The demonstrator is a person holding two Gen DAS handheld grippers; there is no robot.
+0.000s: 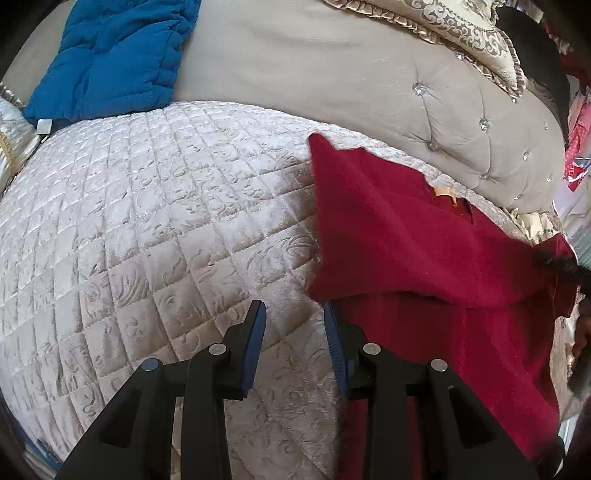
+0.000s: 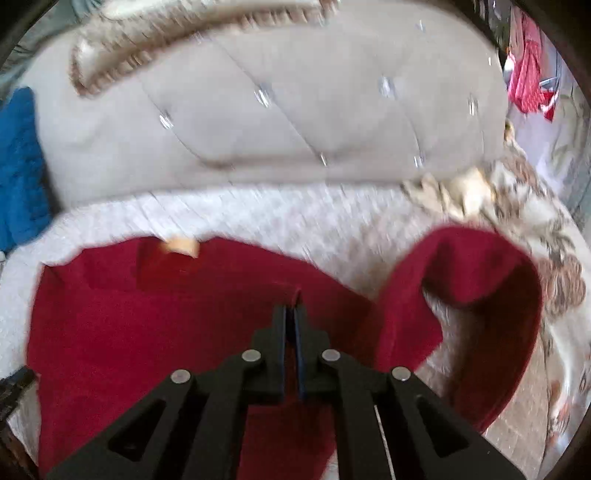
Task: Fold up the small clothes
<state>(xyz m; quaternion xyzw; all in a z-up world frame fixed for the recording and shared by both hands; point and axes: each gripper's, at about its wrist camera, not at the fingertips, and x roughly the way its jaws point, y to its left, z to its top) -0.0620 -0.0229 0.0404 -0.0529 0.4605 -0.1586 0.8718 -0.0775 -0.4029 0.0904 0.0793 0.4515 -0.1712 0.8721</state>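
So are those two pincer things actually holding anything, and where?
The right gripper pinches the red garment at a raised fold in its middle. The left gripper holds nothing.

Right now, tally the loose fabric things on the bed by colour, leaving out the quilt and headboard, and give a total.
Red: 1, the red garment
Blue: 1, the blue padded piece
Cream with gold pattern: 1, the frilled pillow
Total: 3

Soft daylight, fisheye warp, right view motion-blurred
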